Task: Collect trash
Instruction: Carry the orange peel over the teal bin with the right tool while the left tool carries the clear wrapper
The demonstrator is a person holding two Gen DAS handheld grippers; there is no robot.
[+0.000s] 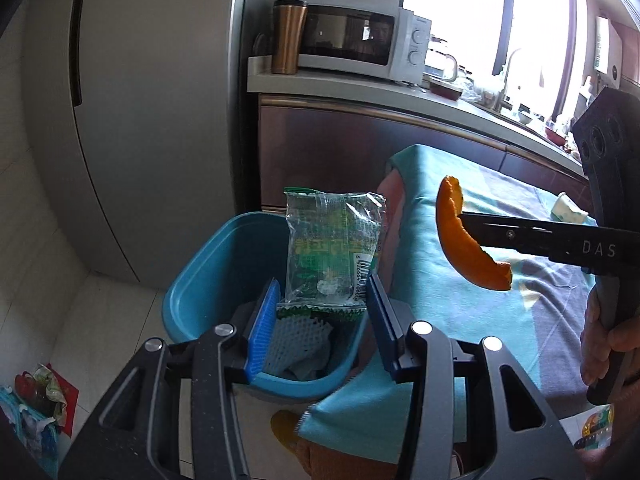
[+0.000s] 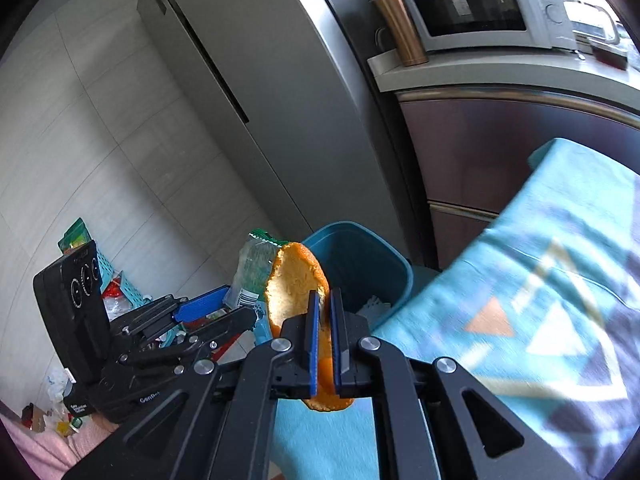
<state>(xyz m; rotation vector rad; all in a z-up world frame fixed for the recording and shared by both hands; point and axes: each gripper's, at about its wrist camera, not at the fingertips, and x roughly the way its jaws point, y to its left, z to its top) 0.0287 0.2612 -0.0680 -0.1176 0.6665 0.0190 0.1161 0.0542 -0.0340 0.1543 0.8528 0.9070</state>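
Left gripper (image 1: 322, 312) is over the blue bin (image 1: 200, 276), its jaws spread wide, and the clear green-printed wrapper (image 1: 334, 248) stands upright in the gap between the fingers, above the bin's mouth. The wrapper's bottom edge sits near the left pad (image 1: 262, 328), and whether either pad actually touches it I cannot tell. Below the fingertips, inside the bin, there's white foam netting (image 1: 300, 334) and some crumpled paper underneath.

Over on the right, the right gripper (image 2: 325, 312) has its jaws drawn in narrow and clamped on the orange peel (image 2: 294, 280). The peel pokes up past the fingertips, pale pith facing the camera, with its lower end hanging out beneath the pads. From the left wrist view that same peel (image 1: 466, 236) curves out of the black fingertips, held in the air above the teal tablecloth (image 1: 460, 320), off to the right of the left fingers and just beside the bin.

Ahead of the right fingers sits the bin (image 2: 360, 260), with the wrapper (image 2: 252, 272) just left of the peel. A small crumpled white scrap (image 1: 568, 210) lies on the cloth beyond the right gripper's fingers. Further back, a copper tumbler (image 1: 288, 36) stands just beside the microwave (image 1: 360, 38) on the counter
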